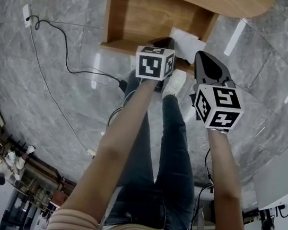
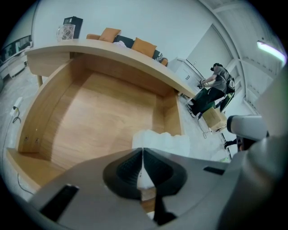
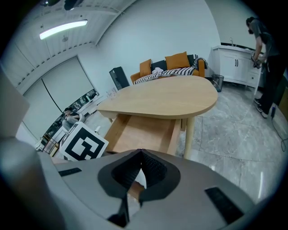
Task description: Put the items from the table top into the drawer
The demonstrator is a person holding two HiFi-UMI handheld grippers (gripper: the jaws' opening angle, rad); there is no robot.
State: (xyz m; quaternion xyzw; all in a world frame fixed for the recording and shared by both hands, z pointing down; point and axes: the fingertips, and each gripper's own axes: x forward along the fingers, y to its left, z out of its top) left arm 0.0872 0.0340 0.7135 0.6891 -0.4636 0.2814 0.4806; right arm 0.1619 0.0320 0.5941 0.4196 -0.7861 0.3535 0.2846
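Right now my left claw (image 2: 143, 152) is closed, tips together, pointing down into the open drawer (image 2: 90, 121) under the table (image 3: 171, 96). A white bundle (image 2: 164, 140) lies in the drawer's near right corner, just past those tips; I can't tell whether they touch it. My right claw (image 3: 141, 152) is closed and empty, hanging to the right, outside the drawer.
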